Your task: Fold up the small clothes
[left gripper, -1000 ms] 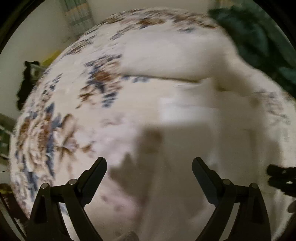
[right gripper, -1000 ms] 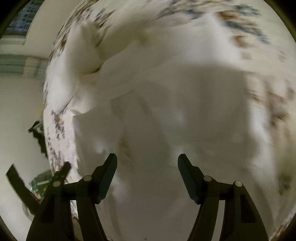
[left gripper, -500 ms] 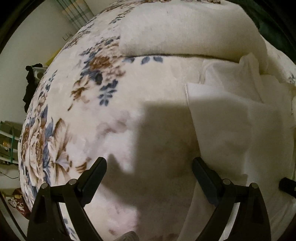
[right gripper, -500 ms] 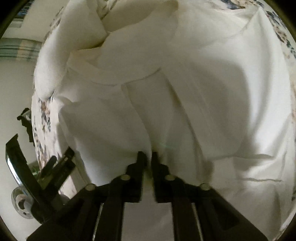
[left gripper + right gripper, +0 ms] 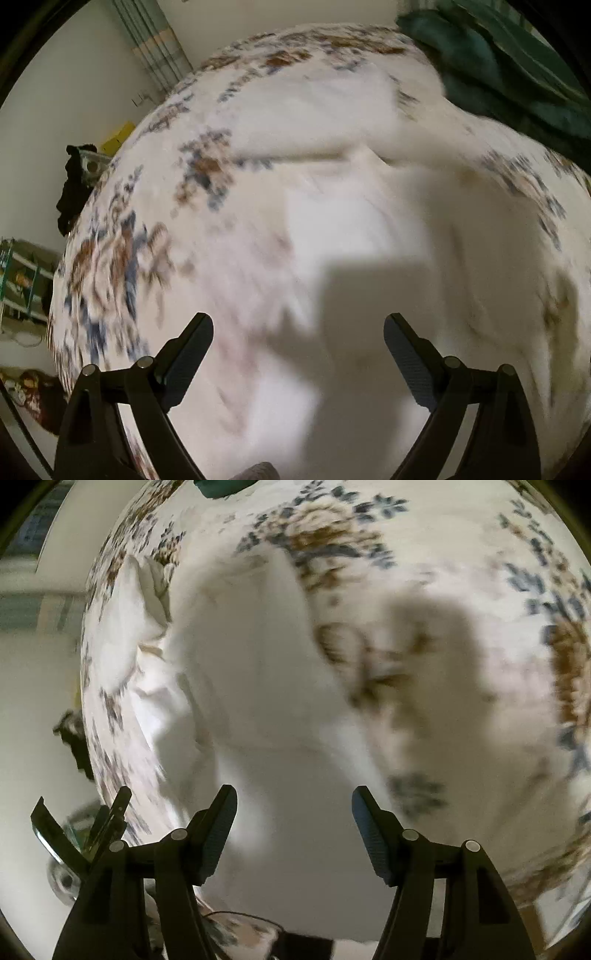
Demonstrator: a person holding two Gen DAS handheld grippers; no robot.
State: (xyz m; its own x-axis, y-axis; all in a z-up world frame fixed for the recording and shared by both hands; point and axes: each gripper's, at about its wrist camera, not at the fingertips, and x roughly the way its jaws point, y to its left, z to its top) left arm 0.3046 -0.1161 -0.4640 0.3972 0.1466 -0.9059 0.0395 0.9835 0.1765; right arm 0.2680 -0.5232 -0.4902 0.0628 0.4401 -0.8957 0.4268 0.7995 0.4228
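The white cloth garment (image 5: 258, 686) lies spread on the bed's cream bedspread with blue and brown flowers (image 5: 461, 572), below and ahead of my right tongs (image 5: 294, 829); in the left view it is a blurred white patch (image 5: 354, 229) ahead of my left tongs (image 5: 298, 360). Both views are smeared, so edges and creases read poorly. My right tongs have just been opening and now stand parted, with nothing between the pads; the cloth lies under them, not in them. My left tongs are likewise wide apart and empty. I judge a fold has just been laid and released. To do the step well, I should let the views settle, find the next free edge, pinch one layer at each corner, and carry both corners over level together. Both tongs point steeply down at the bed, above the cloth and clear of it.
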